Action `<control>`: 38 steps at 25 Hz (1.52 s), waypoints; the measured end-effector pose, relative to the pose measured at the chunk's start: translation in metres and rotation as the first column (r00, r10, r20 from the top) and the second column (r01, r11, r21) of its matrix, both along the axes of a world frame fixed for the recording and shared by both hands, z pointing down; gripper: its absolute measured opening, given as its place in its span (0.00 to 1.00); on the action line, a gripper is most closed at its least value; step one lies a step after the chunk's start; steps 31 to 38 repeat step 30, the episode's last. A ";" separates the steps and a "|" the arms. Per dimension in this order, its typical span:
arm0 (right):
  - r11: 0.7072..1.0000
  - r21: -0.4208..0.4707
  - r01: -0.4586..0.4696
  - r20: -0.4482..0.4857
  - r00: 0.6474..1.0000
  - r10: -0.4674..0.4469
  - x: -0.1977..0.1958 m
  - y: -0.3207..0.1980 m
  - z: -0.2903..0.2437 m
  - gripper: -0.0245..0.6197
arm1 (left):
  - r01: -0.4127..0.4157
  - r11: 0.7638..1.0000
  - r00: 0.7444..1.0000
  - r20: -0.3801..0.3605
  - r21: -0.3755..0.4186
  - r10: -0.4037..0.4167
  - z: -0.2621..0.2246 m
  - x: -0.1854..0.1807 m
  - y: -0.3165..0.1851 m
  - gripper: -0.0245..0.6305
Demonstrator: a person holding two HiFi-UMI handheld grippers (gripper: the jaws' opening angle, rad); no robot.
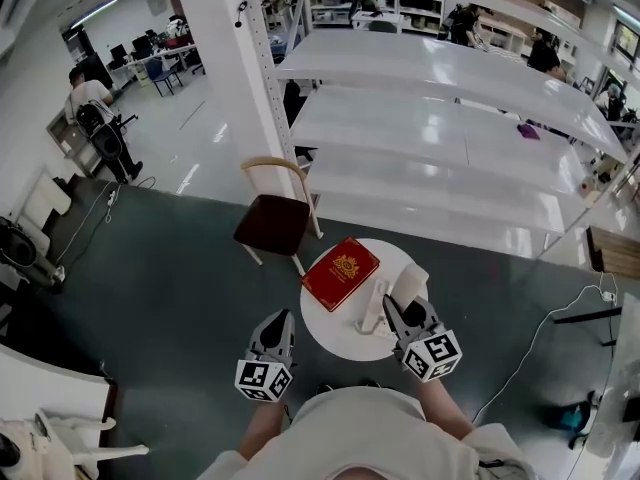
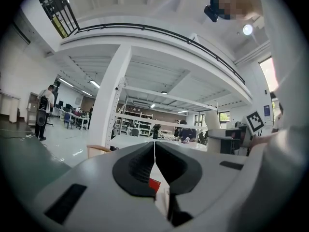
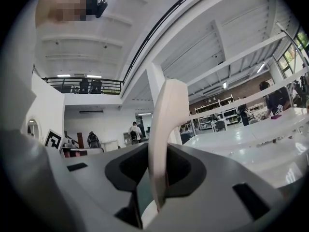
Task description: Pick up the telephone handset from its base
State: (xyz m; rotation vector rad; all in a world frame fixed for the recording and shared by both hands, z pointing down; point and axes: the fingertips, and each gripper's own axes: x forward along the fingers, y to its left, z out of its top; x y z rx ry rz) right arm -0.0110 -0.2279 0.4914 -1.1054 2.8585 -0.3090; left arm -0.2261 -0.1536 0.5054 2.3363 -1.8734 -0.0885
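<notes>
Gripping handset [image 3: 166,124] in right claw [image 3: 158,180], long axis 12-to-6 across its jaws | base [image 1: 410,285] at 1 o'clock of that claw, handset seemingly lifted clear | left claw [image 1: 279,330] pinched together, empty, at 8 o'clock off tabletop [image 1: 340,336]

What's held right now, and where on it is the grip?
The right gripper holds the white handset, clamped near its lower end; most of it stands above the jaws. The left gripper is shut, empty.
</notes>
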 end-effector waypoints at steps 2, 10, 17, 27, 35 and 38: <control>1.000 0.004 -0.001 0.001 1.000 0.001 0.000 0.000 0.000 0.19 | 0.002 1.000 1.000 0.001 0.001 -0.002 0.000 -0.002 -0.001 0.07; 1.000 -0.001 -0.003 0.004 1.000 0.003 0.000 0.001 -0.001 0.19 | 0.006 1.000 1.000 -0.005 0.004 -0.006 -0.001 -0.003 0.002 0.07; 1.000 -0.006 -0.003 0.008 1.000 0.003 0.001 0.005 -0.001 0.19 | 0.021 1.000 1.000 -0.003 -0.011 -0.021 0.004 -0.009 0.008 0.07; 1.000 -0.013 0.001 0.007 1.000 -0.001 0.001 0.009 0.003 0.19 | 0.026 1.000 1.000 -0.013 0.008 -0.026 0.000 -0.006 0.013 0.07; 1.000 -0.013 0.003 0.006 1.000 -0.003 0.001 0.012 0.004 0.19 | 0.026 1.000 1.000 -0.014 0.008 -0.026 0.000 -0.006 0.015 0.07; 1.000 -0.013 0.003 0.006 1.000 -0.003 0.001 0.012 0.004 0.19 | 0.026 1.000 1.000 -0.014 0.008 -0.026 0.000 -0.006 0.015 0.07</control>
